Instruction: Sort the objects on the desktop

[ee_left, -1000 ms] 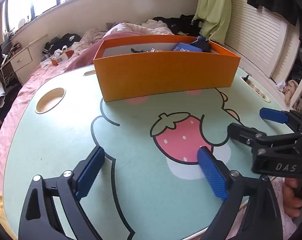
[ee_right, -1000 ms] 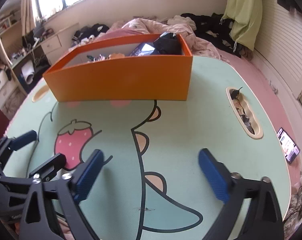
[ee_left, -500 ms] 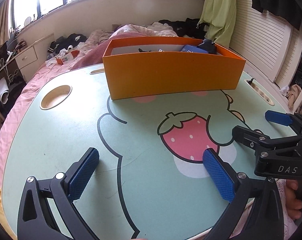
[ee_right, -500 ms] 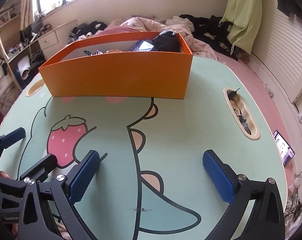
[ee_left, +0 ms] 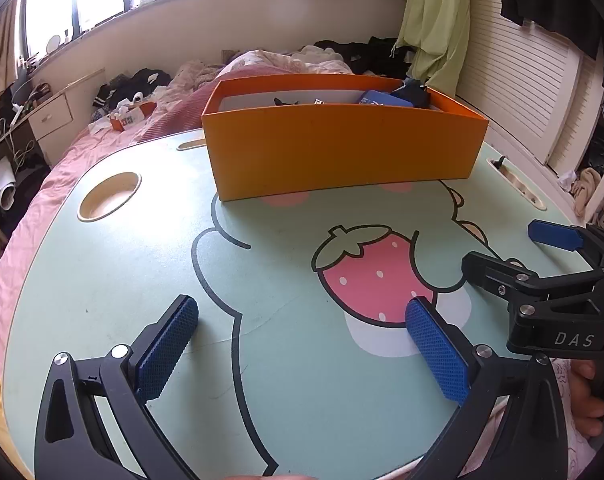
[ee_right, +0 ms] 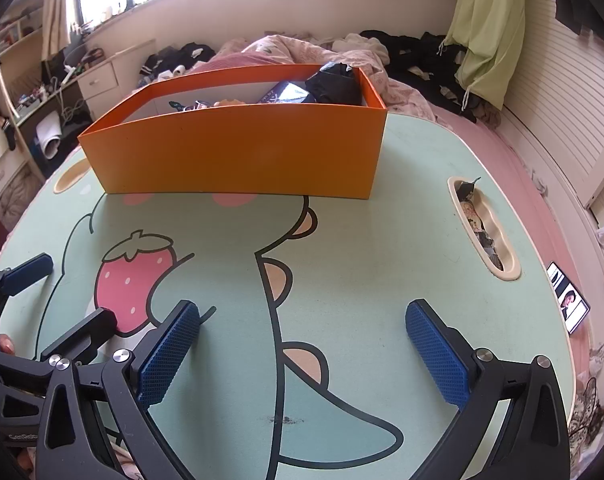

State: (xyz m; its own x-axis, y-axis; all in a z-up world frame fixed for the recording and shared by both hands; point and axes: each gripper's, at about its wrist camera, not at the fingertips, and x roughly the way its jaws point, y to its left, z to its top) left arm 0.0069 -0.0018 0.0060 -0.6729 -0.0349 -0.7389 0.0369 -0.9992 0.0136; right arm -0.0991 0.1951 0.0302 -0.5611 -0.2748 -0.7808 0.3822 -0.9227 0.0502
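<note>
Box: orange box (ee_left: 344, 156) stands on the far half of the table (ee_left: 113, 280), its long front wall facing both grippers, open top.
Box contents: a blue packet (ee_left: 382, 100) and a black bundle (ee_right: 336, 84) at the box's right end; smaller bits toward its left end (too small to name).
Box edges: front wall straight and upright; its bottom edge meets the table just above the strawberry print (ee_left: 368, 276).
Left of the box: a round cup recess (ee_left: 109, 196) near the table's rim, apart from the box.
Right of the box: a long slot (ee_right: 484, 228) with small clutter in it, near the table's right rim.
Open room: the whole table in front of the box is bare print, from the box's front wall to the near rim.
Left gripper (ee_left: 302, 344): jaws spread wide, having just opened the last bit, nothing between them; it hangs over the table in front of the box, below the strawberry.
Right gripper (ee_right: 302, 352): jaws spread wide, nothing between them, in front of the box's right half, beside the left gripper.
Beyond the box: a bed (ee_right: 302, 50) with heaped clothes.
</note>
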